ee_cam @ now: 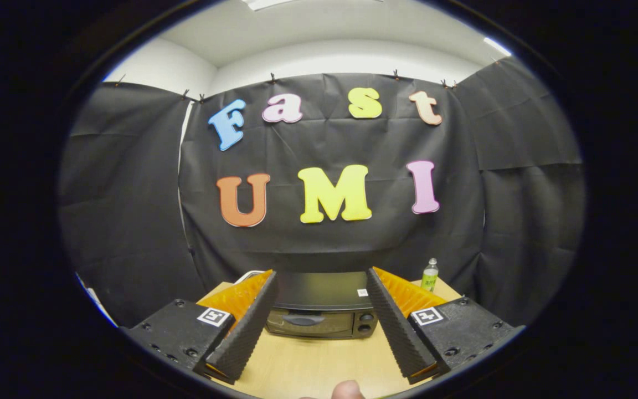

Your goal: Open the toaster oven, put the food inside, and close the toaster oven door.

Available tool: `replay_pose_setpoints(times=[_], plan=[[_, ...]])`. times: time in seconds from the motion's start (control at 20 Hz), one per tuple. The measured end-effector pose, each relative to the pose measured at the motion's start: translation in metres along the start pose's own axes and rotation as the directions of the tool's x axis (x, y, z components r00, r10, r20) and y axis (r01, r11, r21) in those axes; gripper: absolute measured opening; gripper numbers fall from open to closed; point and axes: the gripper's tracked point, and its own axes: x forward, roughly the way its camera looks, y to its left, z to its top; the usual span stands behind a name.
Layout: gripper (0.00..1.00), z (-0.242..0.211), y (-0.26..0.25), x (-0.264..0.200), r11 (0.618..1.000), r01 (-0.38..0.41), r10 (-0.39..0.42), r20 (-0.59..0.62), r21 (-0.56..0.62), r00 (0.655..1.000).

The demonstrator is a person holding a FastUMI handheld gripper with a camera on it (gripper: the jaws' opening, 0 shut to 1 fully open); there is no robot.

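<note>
wooden table [319, 360]; toaster oven [322, 316] door seemingly closed beyond open gripper [322, 277].

No legible text; bottle [430, 274] label, toaster oven [323, 310] sticker too small.

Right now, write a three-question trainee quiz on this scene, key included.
1. True or false: the toaster oven door is shut.
2. The gripper fingers are: A) closed on the door handle B) open, holding nothing C) closed on the bottle.
3. What stands on the table beside the oven, beyond the fingers?

Key: 1 true; 2 B; 3 a small bottle.
</note>
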Motion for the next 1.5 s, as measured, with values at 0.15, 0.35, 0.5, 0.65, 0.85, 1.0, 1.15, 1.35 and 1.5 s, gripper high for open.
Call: replay_pose_setpoints(times=[0.15,0.35,0.5,0.65,0.85,1.0,1.15,1.35,1.5], plan=[[1.0,-0.003,0.001,0.002,1.0,-0.003,0.003,-0.009,0.008,1.0],[1.0,-0.007,0.002,0.01,1.0,0.003,-0.002,-0.024,0.027,1.0],[1.0,-0.015,0.005,0.02,0.999,0.007,-0.005,-0.051,0.045,0.999],[1.0,-0.025,0.007,0.034,0.999,0.01,-0.006,-0.075,0.053,0.997],[1.0,-0.054,0.014,0.063,0.998,0.004,0.005,-0.141,0.069,0.99],[1.0,-0.085,0.023,0.095,0.994,0.002,0.023,-0.224,0.11,0.974],[1.0,-0.11,0.029,0.135,0.996,0.01,0.015,-0.264,0.093,0.964],[1.0,-0.151,0.032,0.18,0.996,0.039,-0.011,-0.344,0.075,0.939],[1.0,-0.186,0.034,0.203,0.998,0.053,-0.032,-0.398,0.042,0.917]])
